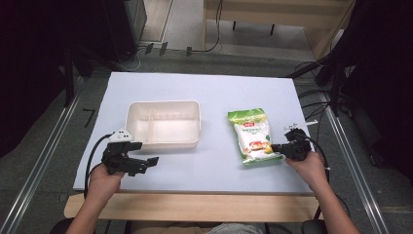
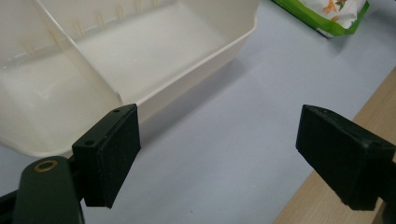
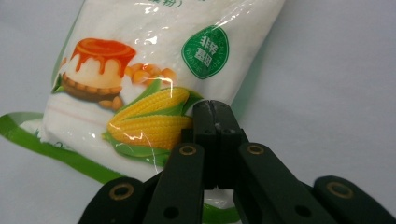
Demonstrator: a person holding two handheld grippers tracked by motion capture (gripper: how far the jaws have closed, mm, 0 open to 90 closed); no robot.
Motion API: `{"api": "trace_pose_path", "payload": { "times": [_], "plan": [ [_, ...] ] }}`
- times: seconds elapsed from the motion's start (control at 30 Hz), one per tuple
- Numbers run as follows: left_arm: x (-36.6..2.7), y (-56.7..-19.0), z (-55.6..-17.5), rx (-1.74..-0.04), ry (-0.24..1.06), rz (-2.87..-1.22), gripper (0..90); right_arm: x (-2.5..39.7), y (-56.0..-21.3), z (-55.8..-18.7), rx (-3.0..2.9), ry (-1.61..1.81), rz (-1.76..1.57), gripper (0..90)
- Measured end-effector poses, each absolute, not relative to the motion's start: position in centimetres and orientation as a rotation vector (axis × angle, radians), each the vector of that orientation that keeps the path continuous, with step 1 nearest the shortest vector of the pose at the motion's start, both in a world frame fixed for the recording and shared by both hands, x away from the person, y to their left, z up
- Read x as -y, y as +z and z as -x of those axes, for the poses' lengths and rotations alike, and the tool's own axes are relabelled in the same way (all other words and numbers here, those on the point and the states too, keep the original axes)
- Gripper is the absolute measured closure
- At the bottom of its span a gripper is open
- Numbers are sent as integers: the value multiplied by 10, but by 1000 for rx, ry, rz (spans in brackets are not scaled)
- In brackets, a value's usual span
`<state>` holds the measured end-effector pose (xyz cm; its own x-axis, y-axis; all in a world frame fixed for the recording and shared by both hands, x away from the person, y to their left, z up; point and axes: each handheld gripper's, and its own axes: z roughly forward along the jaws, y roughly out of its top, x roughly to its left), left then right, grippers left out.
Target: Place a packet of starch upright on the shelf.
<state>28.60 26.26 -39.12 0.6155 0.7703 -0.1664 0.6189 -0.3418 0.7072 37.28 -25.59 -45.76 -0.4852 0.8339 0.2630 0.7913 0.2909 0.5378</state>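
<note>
A white and green bag [image 1: 252,135] printed with corn and a pudding lies flat on the pale blue table mat, right of centre. My right gripper [image 1: 275,147] sits at the bag's near right edge. In the right gripper view its jaws are pressed together on the edge of the bag [image 3: 154,70], and the right gripper [image 3: 213,111] tips rest by the corn picture. A cream plastic tray [image 1: 163,124] with a divider stands left of centre, with nothing in it. My left gripper [image 1: 146,164] hovers open just in front of the tray [image 2: 140,60]. Nothing lies between the left gripper [image 2: 224,149] jaws.
The mat [image 1: 209,92] covers a wooden table whose front edge [image 1: 195,204] shows near me. Metal rails run along both sides of the table, and cables lie on the floor at the right. The bag's corner [image 2: 327,14] shows beyond the tray.
</note>
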Motion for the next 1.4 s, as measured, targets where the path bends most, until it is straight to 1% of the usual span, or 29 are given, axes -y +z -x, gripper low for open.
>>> {"api": "trace_pose_path", "payload": {
  "times": [0.27,0.4,0.47,0.53,0.7,1.0,1.2,1.4],
  "plan": [
    [-261,-391,-289,-1077,247,-2078,147,247,-456,-364,-2521,977,-1525,900],
    [-261,-392,-289,-1076,250,-2071,147,248,-445,-367,-2473,962,-1515,900],
    [-261,-392,-289,-1073,251,-2079,147,251,-438,-371,-2414,1004,-1545,859],
    [-260,-392,-289,-1075,246,-2080,147,252,-434,-376,-2386,1017,-1546,837],
    [-260,-392,-288,-1069,258,-2089,147,249,-431,-396,-2340,1038,-1548,673],
    [-259,-392,-288,-1063,253,-2094,147,241,-436,-434,-2287,1028,-1559,450],
    [-258,-393,-288,-1067,253,-2094,147,241,-440,-460,-2290,1028,-1614,369],
    [-258,-393,-288,-1067,254,-2096,147,243,-455,-473,-2288,982,-1700,360]
  ]
}}
